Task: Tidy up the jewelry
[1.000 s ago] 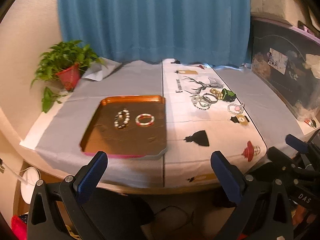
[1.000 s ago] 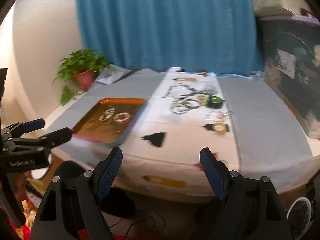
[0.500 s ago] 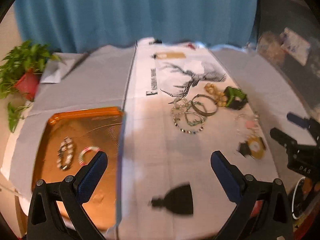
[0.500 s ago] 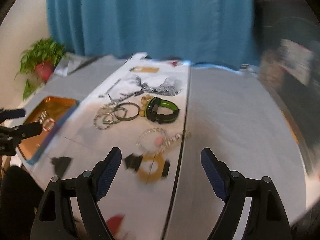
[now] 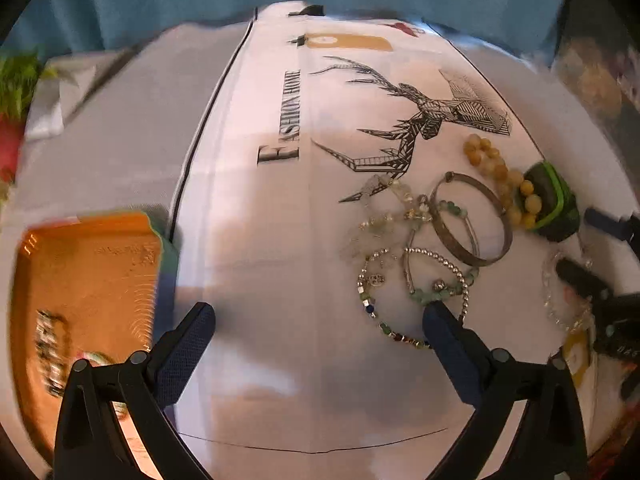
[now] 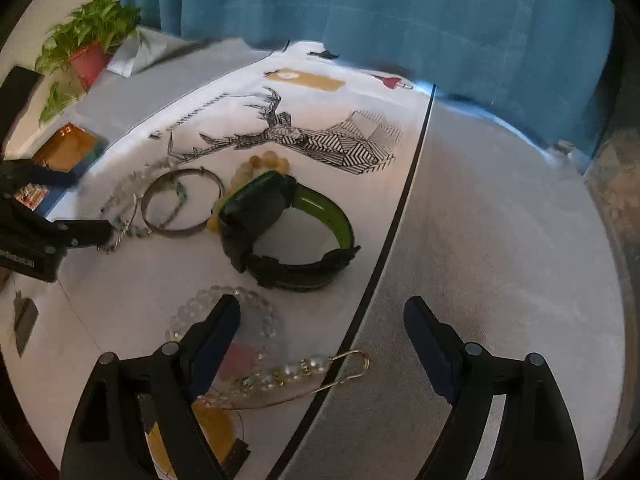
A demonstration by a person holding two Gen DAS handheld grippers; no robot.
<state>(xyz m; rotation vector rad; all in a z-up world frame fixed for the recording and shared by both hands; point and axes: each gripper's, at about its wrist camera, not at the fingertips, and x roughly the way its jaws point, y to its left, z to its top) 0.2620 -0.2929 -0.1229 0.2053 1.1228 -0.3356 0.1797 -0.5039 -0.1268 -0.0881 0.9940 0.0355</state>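
A pile of jewelry lies on the white printed cloth [image 5: 280,240]: a silver bangle [image 5: 472,220], thin beaded bracelets [image 5: 412,296], a yellow bead bracelet [image 5: 500,176] and a black-and-green watch [image 6: 280,232]. My left gripper [image 5: 318,334] is open just above the cloth, its right finger at the beaded bracelets. My right gripper [image 6: 322,334] is open, its left finger over a clear bead bracelet [image 6: 224,320] beside a pearl pin [image 6: 312,368]. The orange tray [image 5: 84,280] at left holds a black-and-white bracelet [image 5: 52,356] and a red-and-white one, partly hidden.
A blue curtain [image 6: 360,12] hangs behind the table. A potted plant [image 6: 88,52] stands at the far left corner. Grey cloth [image 6: 500,240] covers the table's right side. The left gripper [image 6: 44,236] shows at the right wrist view's left edge.
Both grippers have moved forward and down from the table's front edge to just above the jewelry pile. Both stay open and empty.
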